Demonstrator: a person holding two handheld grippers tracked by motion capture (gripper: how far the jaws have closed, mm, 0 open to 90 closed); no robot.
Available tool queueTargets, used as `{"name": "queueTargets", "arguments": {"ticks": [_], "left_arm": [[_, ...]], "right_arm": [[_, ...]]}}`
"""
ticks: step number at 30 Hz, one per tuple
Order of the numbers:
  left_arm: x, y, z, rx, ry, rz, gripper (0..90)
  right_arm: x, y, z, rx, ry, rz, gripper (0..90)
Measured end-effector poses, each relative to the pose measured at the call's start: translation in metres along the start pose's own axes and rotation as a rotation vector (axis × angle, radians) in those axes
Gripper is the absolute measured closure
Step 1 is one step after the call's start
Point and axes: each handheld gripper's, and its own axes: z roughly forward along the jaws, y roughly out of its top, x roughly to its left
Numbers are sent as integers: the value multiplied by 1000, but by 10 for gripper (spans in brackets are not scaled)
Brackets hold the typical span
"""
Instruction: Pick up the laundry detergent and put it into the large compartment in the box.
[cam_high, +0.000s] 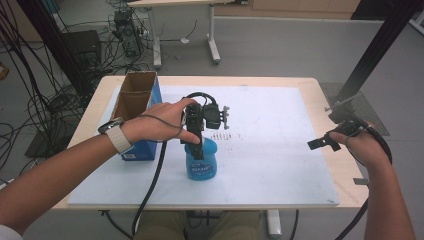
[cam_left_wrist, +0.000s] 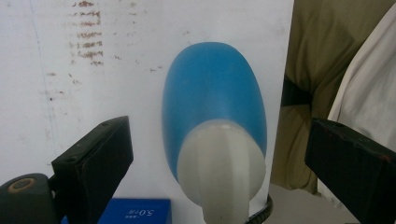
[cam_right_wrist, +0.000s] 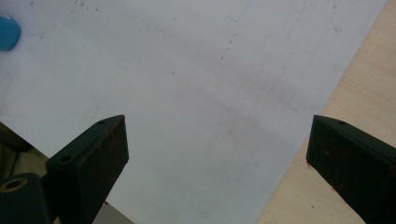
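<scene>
Blue plastic with a white cap, the bottle (cam_high: 201, 161) stands upright on the white board (cam_high: 280, 150) near the front edge of the table (cam_high: 320, 85), just to the right of the blue carton (cam_high: 139, 117) with its open cardboard top. The left gripper (cam_high: 199, 145) hangs right over the bottle, pointing down at its cap. In the left gripper view the bottle (cam_left_wrist: 215, 126) sits between the two black jaws, its white cap closest to the camera; the jaws stand wide, well clear of the cap on both sides, touching nothing. The right gripper (cam_high: 322, 143) is held well apart from the bottle, above the right edge of the board. Its jaws are also spread wide with nothing between them, and in the right gripper view a sliver of the bottle (cam_right_wrist: 8, 31) shows far off at the upper left.
</scene>
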Motion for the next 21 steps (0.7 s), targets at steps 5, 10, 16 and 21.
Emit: {"name": "queueTargets", "arguments": {"ticks": [5,10,16,21], "left_arm": [[1,0,0,2,-1,-1,82],[1,-1,0,-2,-2,-4,82],[1,-1,-1,-5,-2,-5,81],[0,-2,-1,-6,-1,-5,81]], "right_arm": [[0,0,0,-2,1,1,55],[-1,0,1,0,1,3,55],[-1,-1,0,-2,-2,6,55],[0,0,-1,-3,-5,5,55]]}}
